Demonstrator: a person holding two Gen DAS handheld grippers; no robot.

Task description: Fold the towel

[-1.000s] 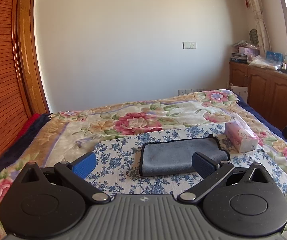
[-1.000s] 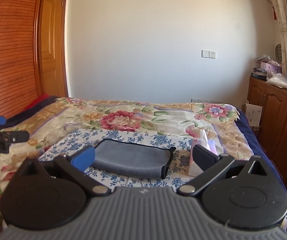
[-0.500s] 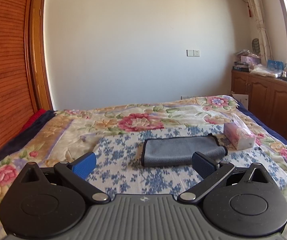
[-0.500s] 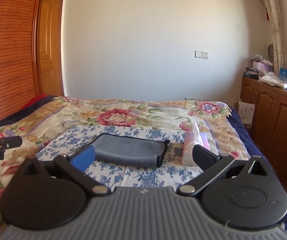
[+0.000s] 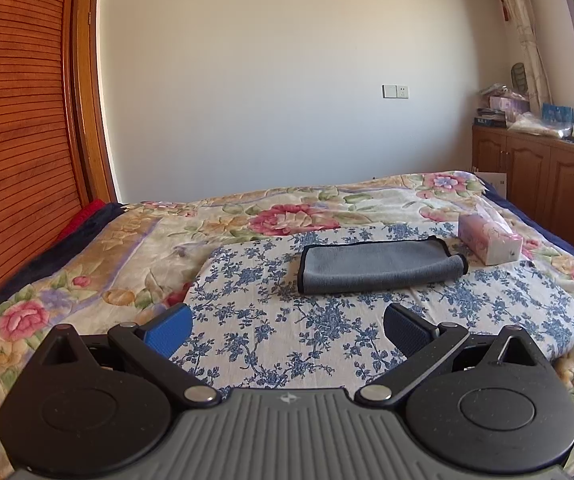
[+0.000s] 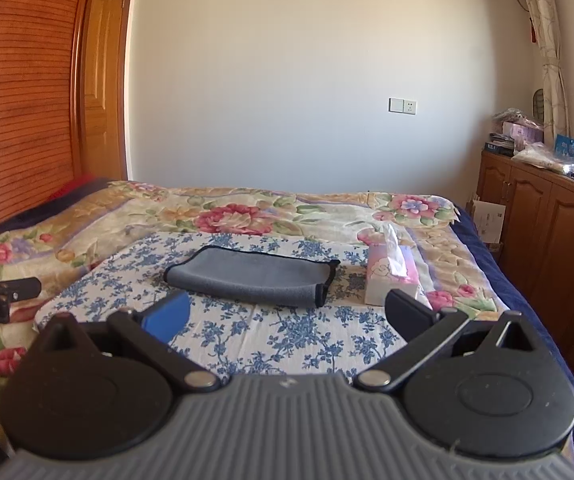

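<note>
Both wrist views low over bed, facing far wall, sharing towel

The towel on the cloth, in front of both your grippers

Your left gripper and right gripper are held above the near part of the bed, both with the jaws wide apart and nothing between them. The folded towel lies ahead of you on the cloth, which is spread on the bed. The tissue box stands just to the right of the towel. The cabinets are along the right side, the wall behind the bed.
</note>
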